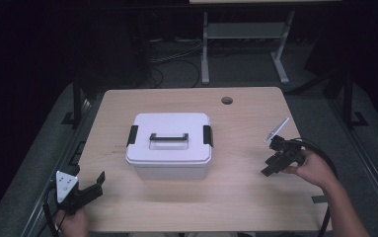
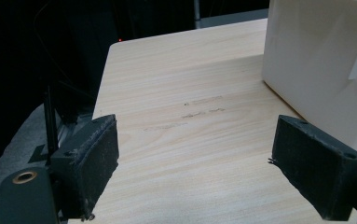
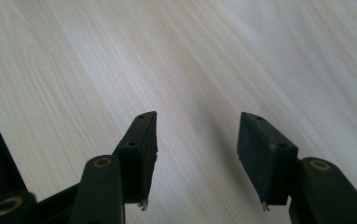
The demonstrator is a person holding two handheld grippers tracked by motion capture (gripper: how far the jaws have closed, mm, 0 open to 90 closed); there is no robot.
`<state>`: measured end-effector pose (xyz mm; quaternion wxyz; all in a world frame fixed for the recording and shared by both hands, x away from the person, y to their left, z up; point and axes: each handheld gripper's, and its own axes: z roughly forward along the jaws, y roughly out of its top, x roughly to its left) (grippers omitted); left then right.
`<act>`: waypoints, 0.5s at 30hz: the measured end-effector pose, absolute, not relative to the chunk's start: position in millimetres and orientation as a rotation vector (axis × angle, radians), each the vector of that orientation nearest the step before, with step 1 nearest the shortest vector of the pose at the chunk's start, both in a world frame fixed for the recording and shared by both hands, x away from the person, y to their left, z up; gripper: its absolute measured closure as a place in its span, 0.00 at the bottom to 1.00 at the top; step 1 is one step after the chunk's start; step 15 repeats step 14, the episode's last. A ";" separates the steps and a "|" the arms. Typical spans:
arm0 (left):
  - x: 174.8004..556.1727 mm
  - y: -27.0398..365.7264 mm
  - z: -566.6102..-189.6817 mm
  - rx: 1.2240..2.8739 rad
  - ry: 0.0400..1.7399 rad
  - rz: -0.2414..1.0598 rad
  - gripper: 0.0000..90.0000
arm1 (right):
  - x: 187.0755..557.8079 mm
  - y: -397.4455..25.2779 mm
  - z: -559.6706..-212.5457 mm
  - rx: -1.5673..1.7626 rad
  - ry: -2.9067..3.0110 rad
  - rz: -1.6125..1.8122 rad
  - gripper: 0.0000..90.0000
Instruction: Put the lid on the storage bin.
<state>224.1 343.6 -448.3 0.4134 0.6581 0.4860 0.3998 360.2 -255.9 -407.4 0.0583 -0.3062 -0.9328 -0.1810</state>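
A white plastic box (image 1: 169, 143) with a lid, a dark handle on top and a black latch at each end sits in the middle of the wooden table (image 1: 245, 192). My left gripper (image 1: 95, 185) rests at the table's front left corner, open and empty. In the left gripper view its jaws stand wide apart over bare wood, with the box's wall (image 2: 325, 65) at the right. My right gripper (image 1: 271, 165) lies low near the right edge, tilted down toward the tabletop. Its jaws are open with nothing between them, and the right gripper view shows bare wood (image 3: 195, 60) beneath.
A round cable hole (image 1: 227, 100) sits near the table's far edge. Beyond the table stand the white legs of another desk (image 1: 205, 49) and cables on the floor. Dark floor drops off past the table's left edge (image 2: 102, 88).
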 end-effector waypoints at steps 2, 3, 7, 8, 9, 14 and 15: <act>223.8 343.7 -448.1 1.657 1.220 1.006 0.15 | 359.0 -257.1 -408.6 -0.933 -2.825 -0.550 0.52; 223.7 343.7 -448.1 1.657 1.221 1.007 0.15 | 358.5 -257.9 -409.2 -0.932 -2.824 -0.554 0.52; 223.7 343.8 -448.1 1.654 1.223 1.006 0.15 | 355.2 -261.2 -410.4 -0.938 -2.818 -0.563 0.52; 223.9 343.7 -448.2 1.653 1.224 1.006 0.15 | 354.8 -261.9 -410.9 -0.937 -2.817 -0.566 0.51; 223.9 343.7 -448.2 1.653 1.224 1.006 0.15 | 354.0 -262.9 -411.3 -0.937 -2.815 -0.570 0.51; 224.4 342.7 -447.7 1.660 1.216 1.015 0.15 | 351.0 -264.7 -413.1 -0.932 -2.819 -0.576 0.51; 224.4 342.7 -447.7 1.660 1.216 1.015 0.15 | 351.0 -264.7 -413.1 -0.932 -2.819 -0.576 0.51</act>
